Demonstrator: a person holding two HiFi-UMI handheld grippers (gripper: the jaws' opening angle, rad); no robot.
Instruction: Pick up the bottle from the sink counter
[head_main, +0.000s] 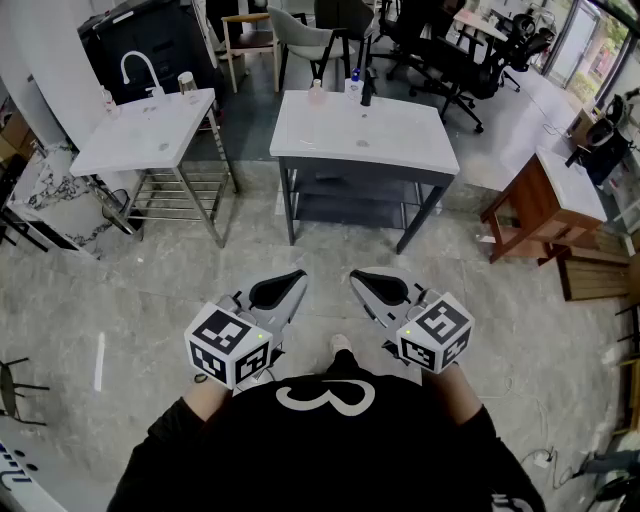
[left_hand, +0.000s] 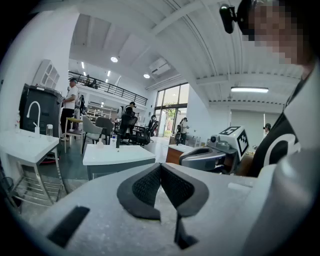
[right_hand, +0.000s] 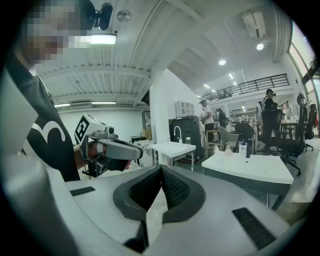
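Bottle: a small blue-capped bottle (head_main: 354, 82) stands upright at the far rim of the grey-framed sink counter (head_main: 400, 135), dead ahead at twelve o'clock. It is just beside a black tap (head_main: 366, 92). A pinkish bottle (head_main: 316, 92) stands near it, toward eleven o'clock. Which of the two the task means cannot be told.
Progress: nothing is done yet. Both bottles sit untouched on the counter, well apart from the grippers, with open floor between. The approach, the reach, the grasp and the lift all appear to be left.
Left side: the left gripper (head_main: 290, 286) is held low in front of the person's chest, its nose aimed toward one o'clock. Its own view shows the jaws pressed together with nothing between them.
Right side: the right gripper (head_main: 364, 284) is level with its twin, its nose aimed toward eleven o'clock. Its jaws are likewise pressed together and empty.
Pose: the two grippers ride side by side, near each other and angled inward at the counter ahead, with the marker cubes nearest the person.
Also in frame: a white sink counter (head_main: 140, 145) with a white tap (head_main: 138, 66) stands at ten o'clock.
Next move: the jaws would probably have to spread before either could close on a bottle.
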